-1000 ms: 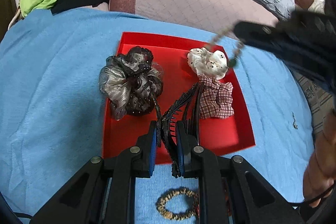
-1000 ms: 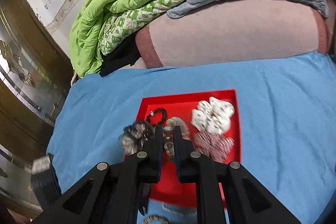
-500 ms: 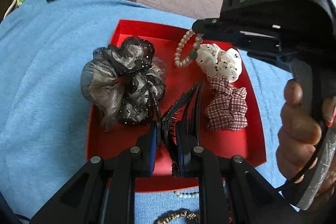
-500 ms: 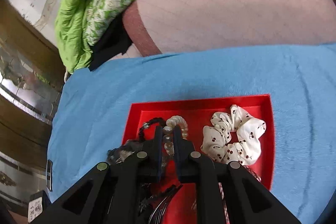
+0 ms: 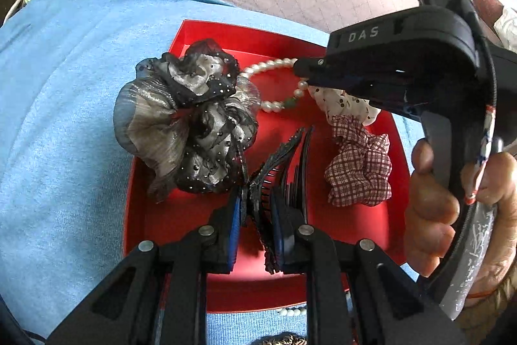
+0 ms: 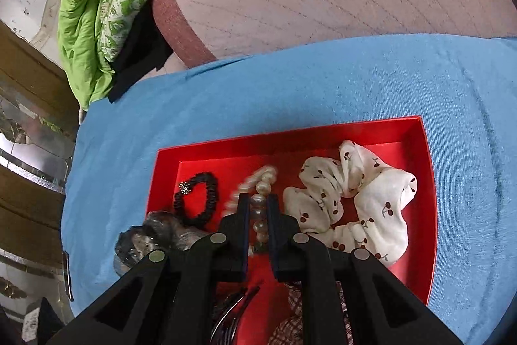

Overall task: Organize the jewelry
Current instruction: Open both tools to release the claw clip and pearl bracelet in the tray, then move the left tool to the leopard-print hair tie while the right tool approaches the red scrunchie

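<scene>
The right gripper (image 6: 258, 207) was clamped on the pearl bracelet (image 5: 274, 83), whose loop hung from the fingertips and draped onto the floor of the red tray (image 5: 226, 34). The bracelet lay in the tray's far half, between the grey-black organza scrunchie (image 5: 187, 125) and the white cherry-print scrunchie (image 6: 355, 199), just beside both. A black beaded bracelet (image 6: 197, 199) sat near the tray's far left corner, close to the pearls. The left gripper (image 5: 257, 215) was closed on a black hair comb (image 5: 284, 160), its long axis running from the tray's near edge toward the middle, beside the checked scrunchie (image 5: 358, 167). Judging from this, the pearls sat directly below the right gripper, so release needed little more than parting the jaws over the open red patch.
</scene>
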Motion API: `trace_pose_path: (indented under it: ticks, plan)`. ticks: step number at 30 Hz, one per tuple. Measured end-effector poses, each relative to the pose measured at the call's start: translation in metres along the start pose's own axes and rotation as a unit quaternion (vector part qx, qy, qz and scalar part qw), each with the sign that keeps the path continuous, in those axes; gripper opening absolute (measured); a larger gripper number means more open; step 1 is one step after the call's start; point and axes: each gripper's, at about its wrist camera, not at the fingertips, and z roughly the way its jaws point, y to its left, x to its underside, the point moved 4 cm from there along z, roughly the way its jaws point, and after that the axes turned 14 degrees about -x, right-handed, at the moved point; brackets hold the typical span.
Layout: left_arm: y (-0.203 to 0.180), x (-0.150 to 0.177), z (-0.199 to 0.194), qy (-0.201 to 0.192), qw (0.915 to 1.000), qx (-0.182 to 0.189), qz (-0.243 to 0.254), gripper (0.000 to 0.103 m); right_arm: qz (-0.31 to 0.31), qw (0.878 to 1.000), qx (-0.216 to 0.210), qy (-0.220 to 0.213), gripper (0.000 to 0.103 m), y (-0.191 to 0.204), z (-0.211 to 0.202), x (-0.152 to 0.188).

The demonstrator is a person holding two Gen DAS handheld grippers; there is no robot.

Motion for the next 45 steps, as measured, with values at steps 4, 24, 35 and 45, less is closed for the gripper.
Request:
trace_pose_path:
  ticks: [4,24,35,45]
  plan:
    - [0.000,0.000,-0.004,-0.004,1.0000,0.004,-0.001,0.027,-0.002,1.000,0.006,0.004,0.012,-0.002,0.002,0.000]
    - [0.029,0.027,-0.115,-0.061,0.9981,0.001,-0.008,0.044,-0.056,0.997,0.008,-0.042,0.028,0.044,-0.091,0.037]
    - [0.064,0.071,-0.119,-0.062,0.9965,-0.056,0.007,0.044,-0.054,0.997,0.025,-0.053,0.028,0.032,-0.147,0.131]
    - [0.048,0.111,-0.072,-0.008,0.9984,-0.043,0.036,0.044,-0.030,0.998,0.044,-0.034,0.034,0.003,-0.152,0.207]
